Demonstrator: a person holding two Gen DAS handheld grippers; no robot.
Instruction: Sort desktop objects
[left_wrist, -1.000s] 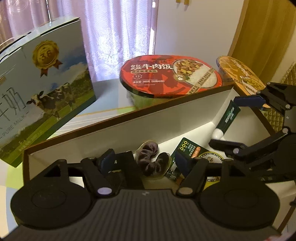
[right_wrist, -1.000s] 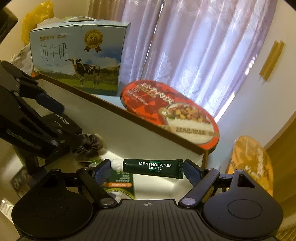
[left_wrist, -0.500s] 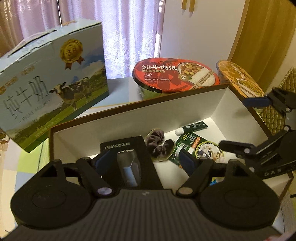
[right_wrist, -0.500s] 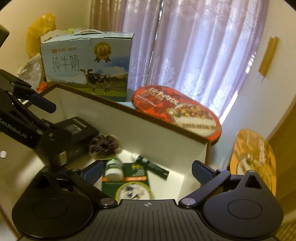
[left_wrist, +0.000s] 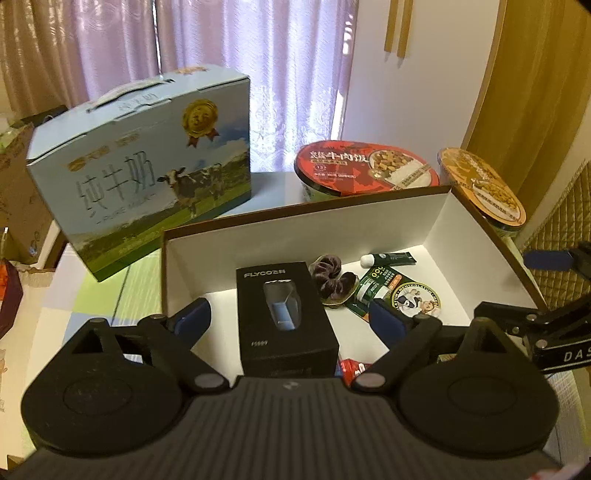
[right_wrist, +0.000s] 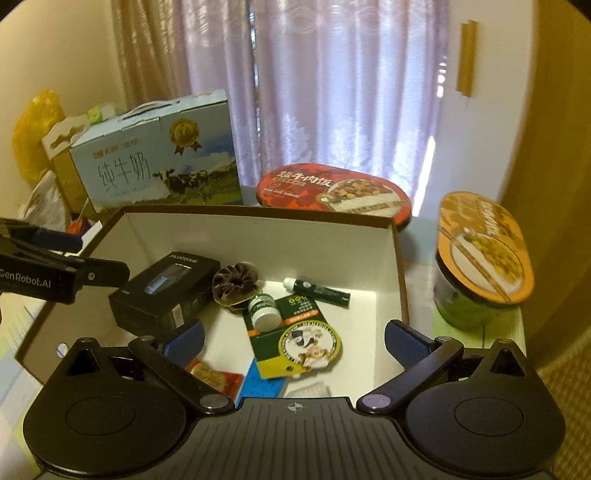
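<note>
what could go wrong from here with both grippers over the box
1. The left gripper and right gripper both hang open over the same box, close together; they might knock each other.
2. The small white-capped bottle lies loose on the green card, so a nudge may roll it.
3. The orange-lidded bowl sits right beside the box's right wall, easy to bump.

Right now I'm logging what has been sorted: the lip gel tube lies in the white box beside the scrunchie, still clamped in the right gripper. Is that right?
Not quite. The lip gel tube does lie in the white box near the scrunchie, but the right gripper is open and holds nothing; its fingers stand wide apart above the box. The right wrist view shows it.
</note>
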